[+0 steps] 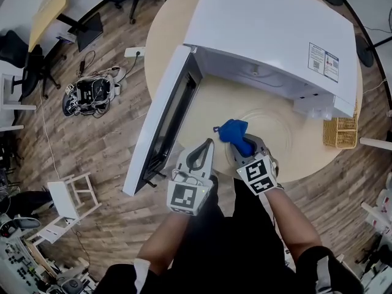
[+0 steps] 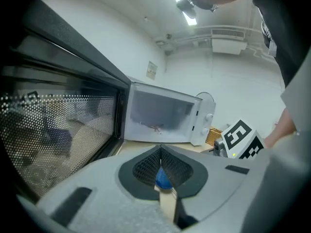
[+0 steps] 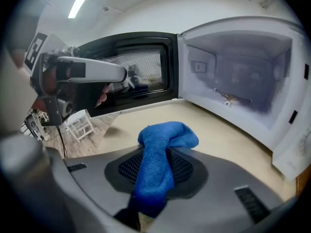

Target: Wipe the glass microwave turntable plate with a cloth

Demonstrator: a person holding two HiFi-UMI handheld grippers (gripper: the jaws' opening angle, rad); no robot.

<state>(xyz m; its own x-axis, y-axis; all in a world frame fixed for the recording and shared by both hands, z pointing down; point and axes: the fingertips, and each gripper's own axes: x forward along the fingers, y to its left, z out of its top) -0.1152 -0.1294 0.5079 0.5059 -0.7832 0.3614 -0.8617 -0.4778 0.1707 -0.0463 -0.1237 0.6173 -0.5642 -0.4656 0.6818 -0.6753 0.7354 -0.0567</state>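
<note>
The glass turntable plate (image 1: 283,120) lies flat on the round wooden table (image 1: 165,35), in front of the open white microwave (image 1: 269,29). My right gripper (image 1: 245,147) hovers at the plate's near left rim, shut on a blue cloth (image 1: 233,132) that bunches out past its tips. In the right gripper view the cloth (image 3: 160,149) hangs between the jaws of that gripper (image 3: 163,154), with the empty microwave cavity (image 3: 243,76) beyond. My left gripper (image 1: 204,147) is shut just left of the cloth, holding nothing; its closed jaws (image 2: 160,154) face the microwave (image 2: 160,118).
The microwave door (image 1: 165,121) swings out to the left past the table edge. A wicker basket (image 1: 340,132) stands at the table's right edge. On the wooden floor are a cable tangle (image 1: 92,94) and a small white stool (image 1: 70,198).
</note>
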